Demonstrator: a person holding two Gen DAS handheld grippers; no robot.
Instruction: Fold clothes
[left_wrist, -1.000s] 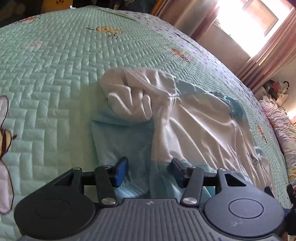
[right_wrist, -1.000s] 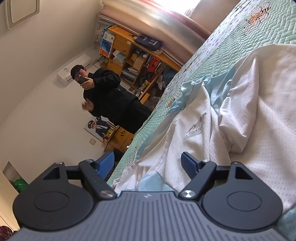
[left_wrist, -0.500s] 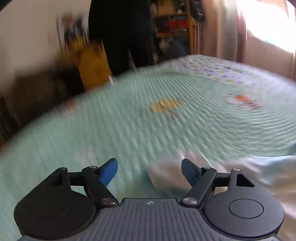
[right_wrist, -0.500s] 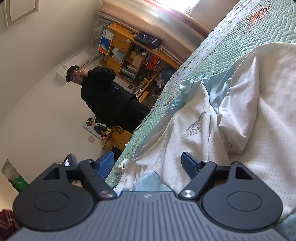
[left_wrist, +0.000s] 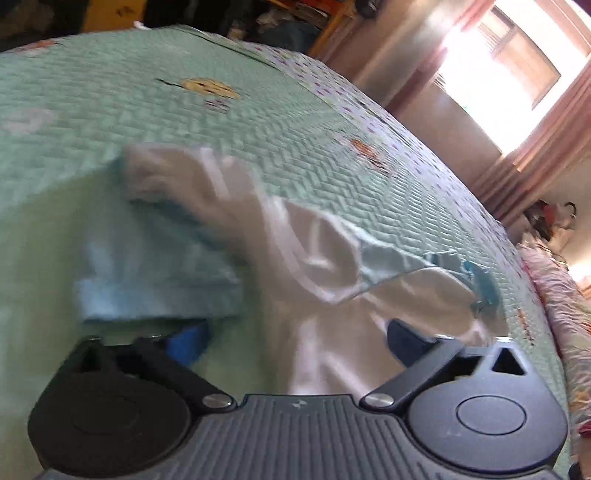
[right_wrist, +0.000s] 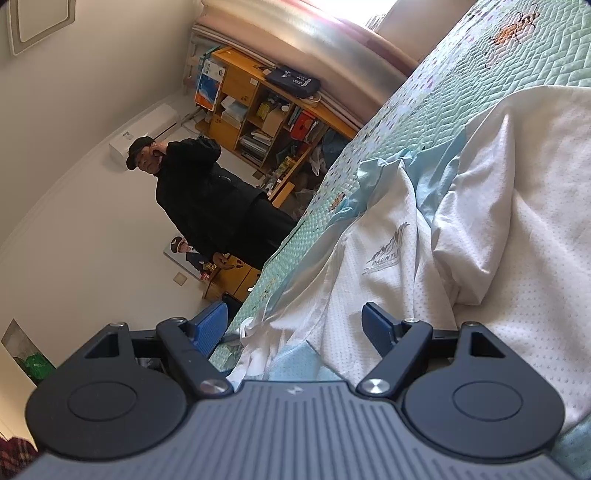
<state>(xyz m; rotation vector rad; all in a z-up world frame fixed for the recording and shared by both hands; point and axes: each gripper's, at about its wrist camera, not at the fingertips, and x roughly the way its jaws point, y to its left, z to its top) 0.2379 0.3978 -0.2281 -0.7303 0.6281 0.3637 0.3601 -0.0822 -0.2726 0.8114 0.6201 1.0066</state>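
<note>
The white-and-blue shirt (left_wrist: 332, 266) lies crumpled lengthwise along the bed (left_wrist: 110, 110) — the left claw (left_wrist: 295, 339) and right claw (right_wrist: 291, 325) hover spread, low over it.

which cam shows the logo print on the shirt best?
Right wrist: the grey mountain logo is sharp on the white shirt. The left wrist view is motion-blurred and shows the shirt's folds, with no logo visible.

White shirt (right_wrist: 424, 266), center-right of right wrist view: small gray mountain logo w/ lettering under it, too small to read. No other legible text.
</note>
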